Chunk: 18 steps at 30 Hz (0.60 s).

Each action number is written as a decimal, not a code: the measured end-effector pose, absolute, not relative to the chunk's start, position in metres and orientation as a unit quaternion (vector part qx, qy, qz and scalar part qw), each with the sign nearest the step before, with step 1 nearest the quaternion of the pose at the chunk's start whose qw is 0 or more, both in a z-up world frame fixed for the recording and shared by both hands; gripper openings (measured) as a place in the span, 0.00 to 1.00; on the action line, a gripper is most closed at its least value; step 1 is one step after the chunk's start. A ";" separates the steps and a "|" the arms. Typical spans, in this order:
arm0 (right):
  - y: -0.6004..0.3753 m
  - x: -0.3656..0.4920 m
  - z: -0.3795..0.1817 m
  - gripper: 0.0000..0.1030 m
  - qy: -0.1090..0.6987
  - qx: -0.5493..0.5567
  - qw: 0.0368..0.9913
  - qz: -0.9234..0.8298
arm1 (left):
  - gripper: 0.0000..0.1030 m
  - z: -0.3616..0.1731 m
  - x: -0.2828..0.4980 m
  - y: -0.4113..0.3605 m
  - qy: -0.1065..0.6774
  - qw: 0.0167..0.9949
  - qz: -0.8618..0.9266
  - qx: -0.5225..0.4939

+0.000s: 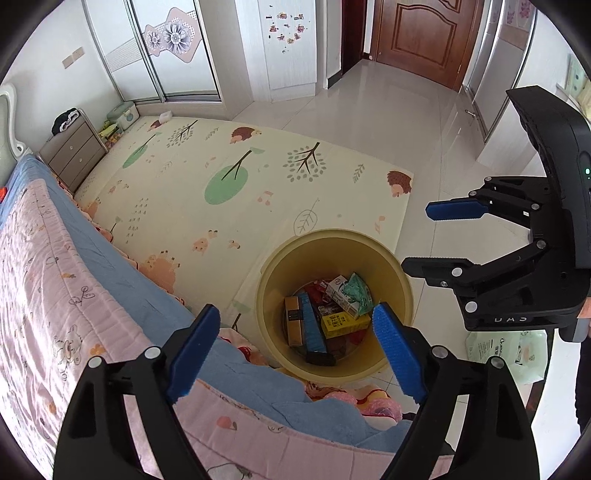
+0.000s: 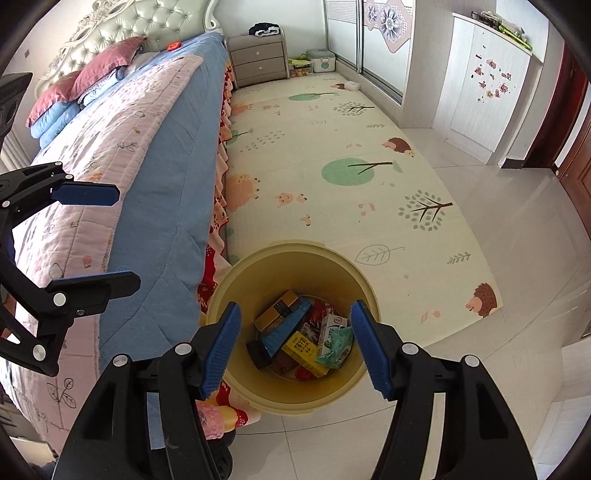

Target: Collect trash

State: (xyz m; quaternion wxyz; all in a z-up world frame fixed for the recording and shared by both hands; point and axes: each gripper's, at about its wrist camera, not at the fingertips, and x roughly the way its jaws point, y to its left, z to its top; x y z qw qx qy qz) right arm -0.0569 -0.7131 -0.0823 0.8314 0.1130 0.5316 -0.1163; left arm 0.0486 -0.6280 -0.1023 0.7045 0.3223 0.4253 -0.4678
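Observation:
A yellow trash bin (image 1: 273, 266) stands on the floor beside the bed; it also shows in the right wrist view (image 2: 295, 266). Inside lie several pieces of trash: a yellow box (image 1: 343, 323), a blue box (image 1: 312, 326), a white carton (image 2: 330, 328) and a green wrapper (image 1: 356, 291). My left gripper (image 1: 295, 339) is open and empty, held above the bed edge and the bin. My right gripper (image 2: 293, 350) is open and empty, above the bin. Each gripper shows in the other's view: the right one (image 1: 417, 238) and the left one (image 2: 125, 240).
The bed (image 2: 155, 155) with a pink and blue quilt runs along the left. A patterned play mat (image 2: 332, 155) covers the floor beyond the bin. A nightstand (image 2: 258, 61), wardrobe (image 1: 173, 48) and wooden door (image 1: 424, 33) stand farther off. A green wipes pack (image 1: 517, 350) lies on the tiles.

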 end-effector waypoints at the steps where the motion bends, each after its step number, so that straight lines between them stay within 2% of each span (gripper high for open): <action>1: -0.709 -0.056 -0.078 0.59 0.530 0.109 0.833 -0.115 | 0.82 -0.099 0.049 -0.624 0.423 0.707 -0.467 0.320; 10: -0.643 -0.031 -0.040 0.59 0.507 0.072 0.856 -0.072 | 0.82 -0.069 0.064 -0.545 0.414 0.749 -0.439 0.274; 18: -0.546 0.016 -0.041 0.59 0.507 0.035 0.861 0.008 | 0.82 -0.066 0.091 -0.441 0.426 0.783 -0.385 0.237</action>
